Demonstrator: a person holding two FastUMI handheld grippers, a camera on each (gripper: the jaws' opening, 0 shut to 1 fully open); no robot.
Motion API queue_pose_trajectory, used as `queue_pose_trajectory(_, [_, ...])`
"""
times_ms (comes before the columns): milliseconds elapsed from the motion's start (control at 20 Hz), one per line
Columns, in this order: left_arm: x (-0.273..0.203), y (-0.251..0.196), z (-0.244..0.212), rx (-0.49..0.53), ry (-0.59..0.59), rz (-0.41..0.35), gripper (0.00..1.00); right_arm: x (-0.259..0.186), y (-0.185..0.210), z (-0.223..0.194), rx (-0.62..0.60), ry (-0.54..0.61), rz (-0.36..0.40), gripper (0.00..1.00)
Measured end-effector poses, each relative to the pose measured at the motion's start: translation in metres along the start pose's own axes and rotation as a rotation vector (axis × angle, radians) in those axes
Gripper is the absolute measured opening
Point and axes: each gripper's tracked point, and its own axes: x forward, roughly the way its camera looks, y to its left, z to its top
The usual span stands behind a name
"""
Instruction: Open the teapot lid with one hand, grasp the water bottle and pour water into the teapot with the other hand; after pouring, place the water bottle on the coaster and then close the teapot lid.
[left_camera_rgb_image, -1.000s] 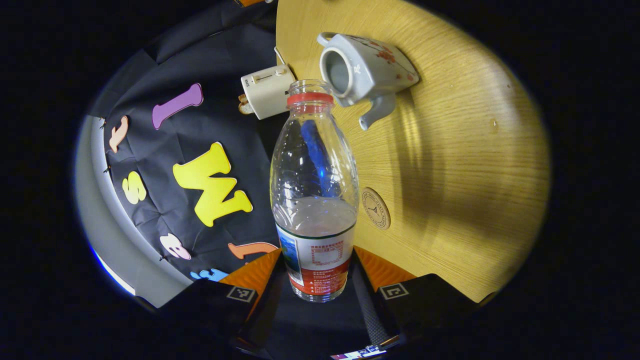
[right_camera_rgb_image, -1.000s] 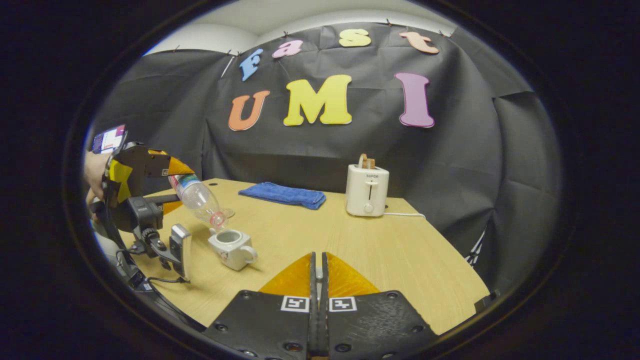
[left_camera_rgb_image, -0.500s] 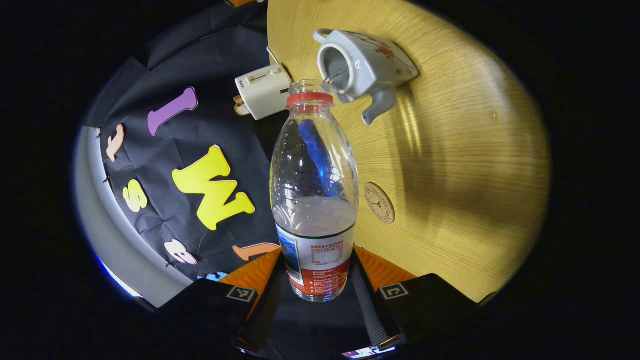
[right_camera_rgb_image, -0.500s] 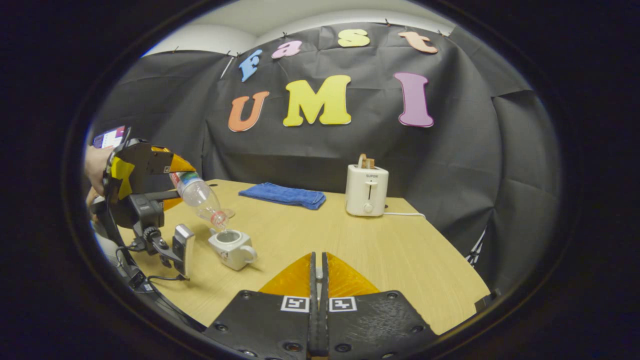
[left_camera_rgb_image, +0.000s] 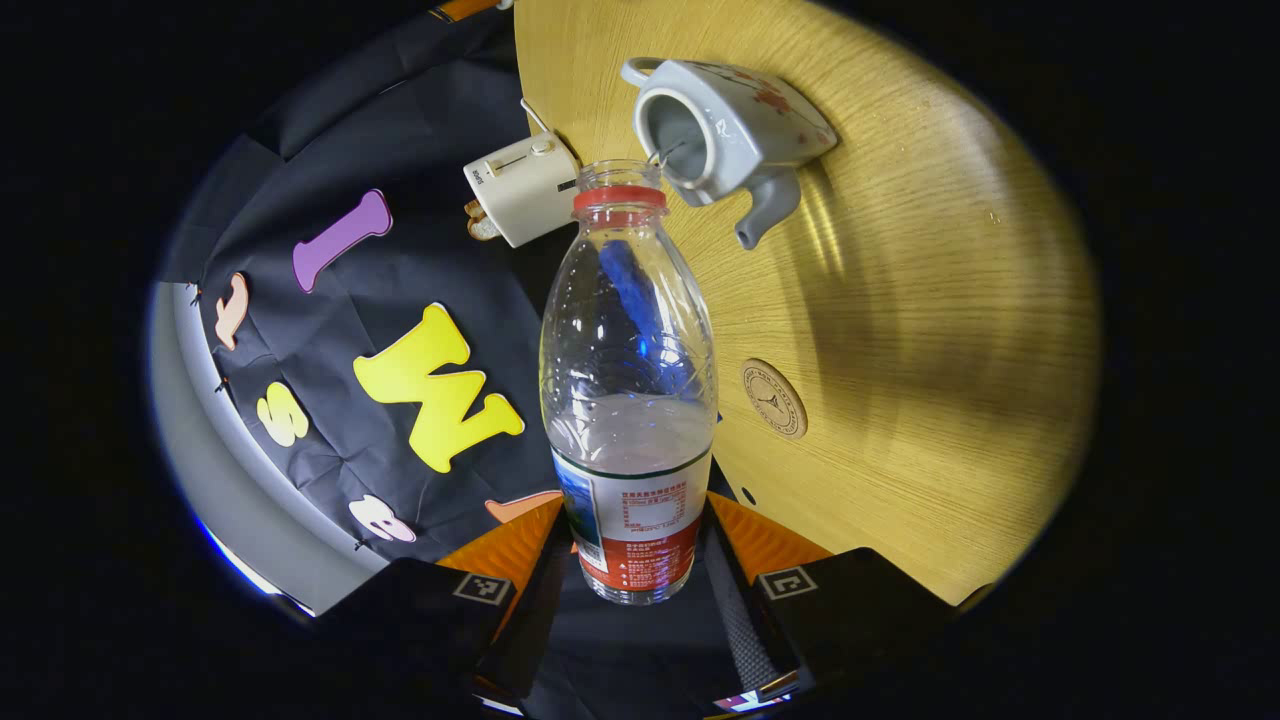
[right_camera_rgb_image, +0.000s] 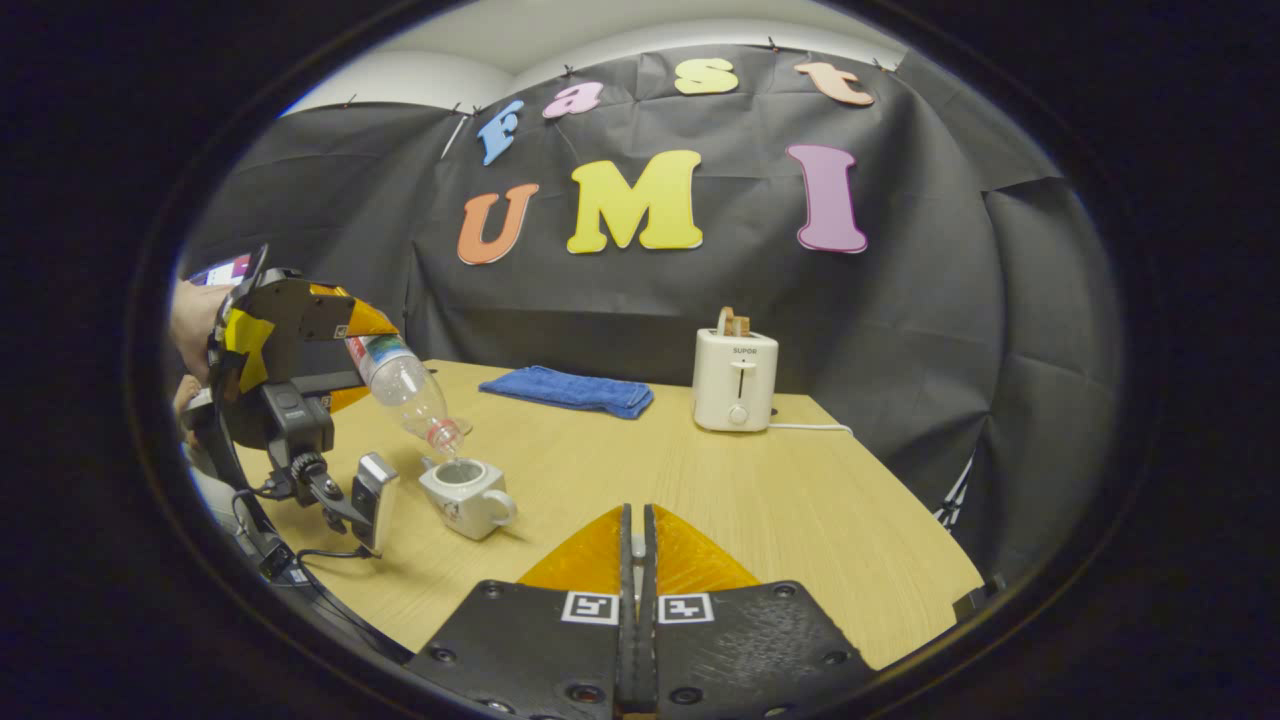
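left gripper (left_camera_rgb_image: 640, 560) clamping tilted water bottle (left_camera_rgb_image: 628, 400) – mouth over open teapot (left_camera_rgb_image: 725, 130) (thin stream), right gripper (right_camera_rgb_image: 636, 560) closed, empty

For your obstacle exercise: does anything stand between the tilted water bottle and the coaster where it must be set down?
Nothing visible does. The water bottle hangs over the teapot; bare table surrounds the coaster.

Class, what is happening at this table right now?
A person's left gripper holds a water bottle tilted mouth-down over an open teapot, with a thin stream of water running in. The right gripper is shut and held back over the table. The coaster lies bare beside the teapot.
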Motion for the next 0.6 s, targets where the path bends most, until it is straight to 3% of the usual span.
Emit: queue_pose_trajectory(600, [-0.006, 0.017, -0.002, 0.095, 0.045, 0.051, 0.74, -0.004, -0.004, -0.002, 0.01, -0.007, -0.005, 0.0])
